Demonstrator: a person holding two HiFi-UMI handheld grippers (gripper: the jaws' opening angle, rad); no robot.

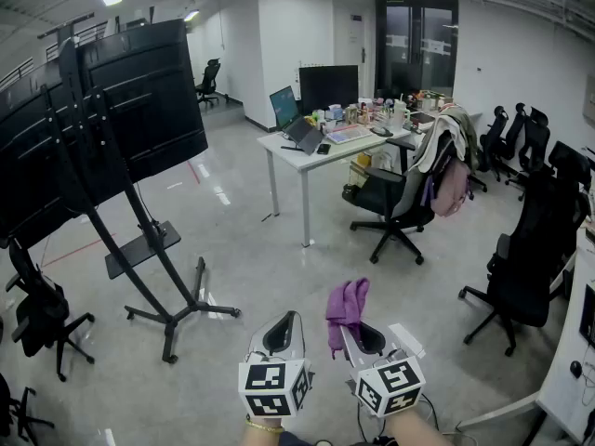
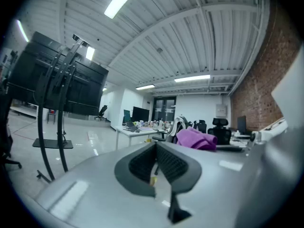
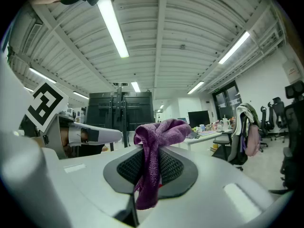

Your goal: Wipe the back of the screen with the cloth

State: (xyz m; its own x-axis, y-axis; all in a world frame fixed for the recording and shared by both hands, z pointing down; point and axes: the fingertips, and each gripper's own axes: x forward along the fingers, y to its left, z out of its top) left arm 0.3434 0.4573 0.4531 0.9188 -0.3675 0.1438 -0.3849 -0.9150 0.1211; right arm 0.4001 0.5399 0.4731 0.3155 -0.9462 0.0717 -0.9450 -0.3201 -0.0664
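The purple cloth (image 1: 346, 307) is pinched between the 2 jaws of the right gripper (image 1: 356, 334), low in the head view and near the person. In the right gripper view the jaws are closed on the cloth (image 3: 159, 136): a bunched knot of it sits above the black ribbed pads (image 3: 172, 166) and a tail hangs down in front of them. The left gripper (image 1: 284, 329) is held just beside it, on its left. Its jaws are pressed together at the tips with nothing gripped between them, as the left gripper view shows (image 2: 156, 149).

The screen (image 1: 102, 119) stands well apart from both grippers, up and to the left in the head view. It is a large dark panel, tilted in that view, with its back and 2 mounting rails turned toward the camera, carried on a black floor stand (image 1: 167, 316) with a small shelf (image 1: 141, 248). To the right of it stands a white desk (image 1: 311, 156) with a monitor (image 1: 328, 87) and an open laptop (image 1: 297, 126), and black office chairs (image 1: 398, 204) stand around it on the glossy grey floor (image 1: 270, 258).
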